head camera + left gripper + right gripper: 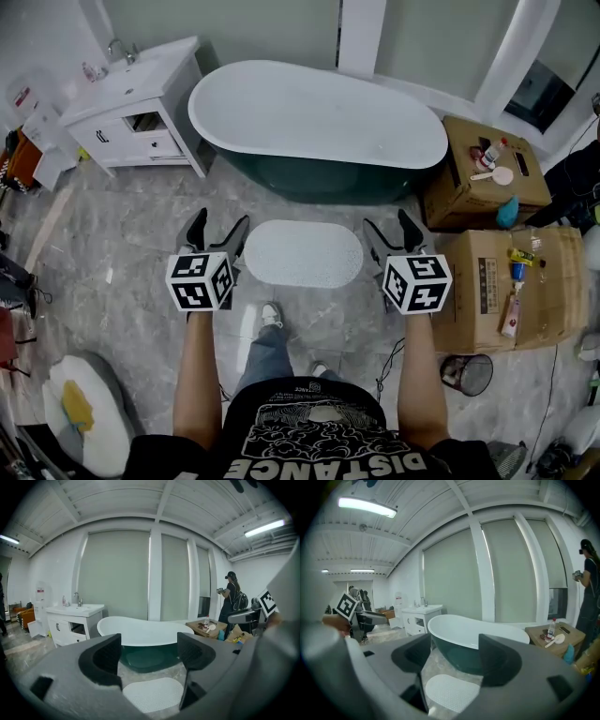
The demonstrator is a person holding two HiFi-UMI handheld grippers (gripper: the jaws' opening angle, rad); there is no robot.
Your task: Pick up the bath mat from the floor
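Observation:
A white oval bath mat (303, 253) lies flat on the grey marble floor in front of the bathtub (319, 127). My left gripper (217, 231) hovers high over the floor at the mat's left end, jaws open and empty. My right gripper (395, 230) hovers at the mat's right end, also open and empty. In the left gripper view the mat (153, 693) shows low between the jaws of the left gripper (147, 656). The right gripper view shows the mat (452, 692) below the open jaws of the right gripper (453, 659).
A white vanity with sink (131, 103) stands at the back left. Cardboard boxes (487, 173) with bottles and small items stand at the right, a wire bin (467, 374) beside them. The person's foot (271, 315) is just behind the mat. Another person (231, 597) stands at the far right.

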